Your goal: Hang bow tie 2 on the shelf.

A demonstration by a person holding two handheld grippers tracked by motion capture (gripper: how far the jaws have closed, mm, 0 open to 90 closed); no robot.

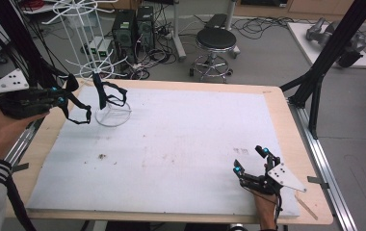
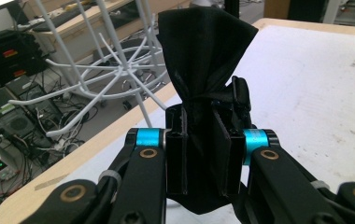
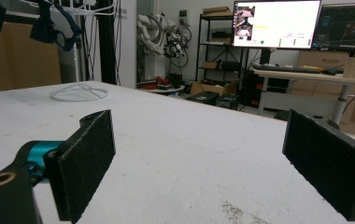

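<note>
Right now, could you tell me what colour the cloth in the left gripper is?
Black cloth, clearest in the left gripper view.

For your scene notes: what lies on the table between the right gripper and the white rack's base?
Nothing: in the high view, bare mat separates the right gripper from the rack's base.

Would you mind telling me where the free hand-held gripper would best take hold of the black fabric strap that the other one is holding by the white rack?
Probably the hanging loop of the black strap, below the left hand-held gripper, which already pinches the bunched end. The loop dangles free over the mat, so the open right hand-held gripper could come in level from the table's middle, clear of the white wire rack.
</note>
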